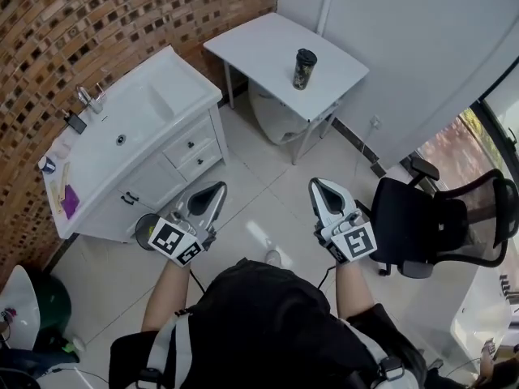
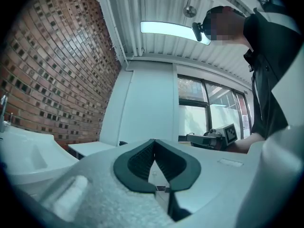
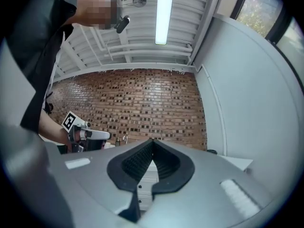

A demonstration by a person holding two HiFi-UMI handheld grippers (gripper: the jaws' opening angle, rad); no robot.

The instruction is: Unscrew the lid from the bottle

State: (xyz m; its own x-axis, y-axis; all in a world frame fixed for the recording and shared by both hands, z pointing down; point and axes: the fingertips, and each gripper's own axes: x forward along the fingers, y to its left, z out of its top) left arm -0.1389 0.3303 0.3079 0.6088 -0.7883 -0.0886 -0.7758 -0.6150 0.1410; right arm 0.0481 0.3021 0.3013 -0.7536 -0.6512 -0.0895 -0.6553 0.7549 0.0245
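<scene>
Bottle (image 1: pixel 305 69) upright on table (image 1: pixel 259 47) — head view | ceiling lamp (image 2: pixel 173 31) — gripper views only

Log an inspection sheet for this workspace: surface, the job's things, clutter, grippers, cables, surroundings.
Surface: small white table against the pale wall.
Job's things: dark bottle upright on the table, lid on.
Clutter: small items on the washbasin cabinet, among them a purple item.
Grippers: left gripper and right gripper both shut and empty, held over the tiled floor, short of the table.
Cables: thin dark cable below the left gripper.
Surroundings: brick wall behind the cabinet, black office chair at right.
</scene>
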